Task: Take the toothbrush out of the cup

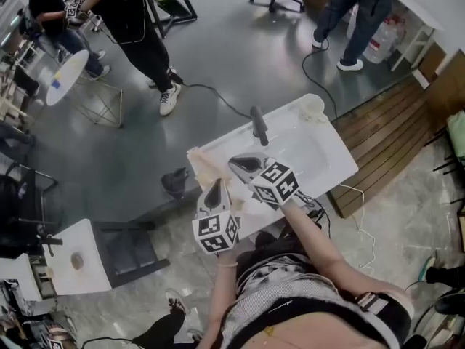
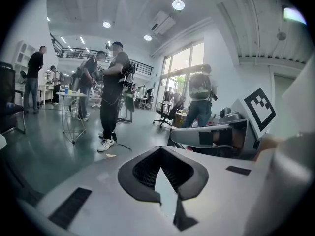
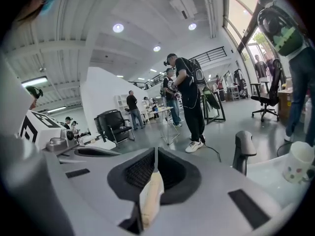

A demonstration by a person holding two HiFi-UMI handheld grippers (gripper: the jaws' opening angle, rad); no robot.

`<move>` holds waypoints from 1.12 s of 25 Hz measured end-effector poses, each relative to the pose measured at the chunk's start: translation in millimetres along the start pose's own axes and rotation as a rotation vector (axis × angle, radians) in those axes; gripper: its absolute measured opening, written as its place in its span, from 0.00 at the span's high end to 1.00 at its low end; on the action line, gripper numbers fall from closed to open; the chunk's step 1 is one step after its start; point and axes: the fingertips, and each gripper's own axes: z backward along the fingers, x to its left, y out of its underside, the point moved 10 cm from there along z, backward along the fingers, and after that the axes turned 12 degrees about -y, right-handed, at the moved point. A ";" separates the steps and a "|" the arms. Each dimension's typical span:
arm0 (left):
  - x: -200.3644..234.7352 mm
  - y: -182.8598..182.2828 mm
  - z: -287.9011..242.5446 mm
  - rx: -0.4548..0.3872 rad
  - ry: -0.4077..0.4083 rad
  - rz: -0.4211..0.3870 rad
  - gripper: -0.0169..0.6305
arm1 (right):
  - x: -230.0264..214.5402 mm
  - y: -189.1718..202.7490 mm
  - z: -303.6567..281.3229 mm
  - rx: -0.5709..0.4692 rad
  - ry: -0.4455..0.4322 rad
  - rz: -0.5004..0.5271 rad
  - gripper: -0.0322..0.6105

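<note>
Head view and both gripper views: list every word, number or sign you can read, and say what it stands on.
No readable text anywhere.
Left cube, right cube: black-and-white square patterns only, no letters or numbers.
Cup: small marks, too blurred to read.

No legible text or numbers.

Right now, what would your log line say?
right fingers: shut on pale stick, likely the toothbrush | left fingers: shut, empty | cup: on sink corner, away from both
</note>
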 end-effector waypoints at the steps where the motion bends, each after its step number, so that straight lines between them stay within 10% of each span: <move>1: -1.2 -0.3 -0.5 0.001 -0.003 0.001 0.97 | 0.4 -0.1 1.4 -0.001 -0.005 0.001 0.84; 28: -123.0 -20.6 -32.9 -0.032 0.099 -0.054 0.97 | -55.4 -6.8 147.0 -0.058 0.063 0.047 0.84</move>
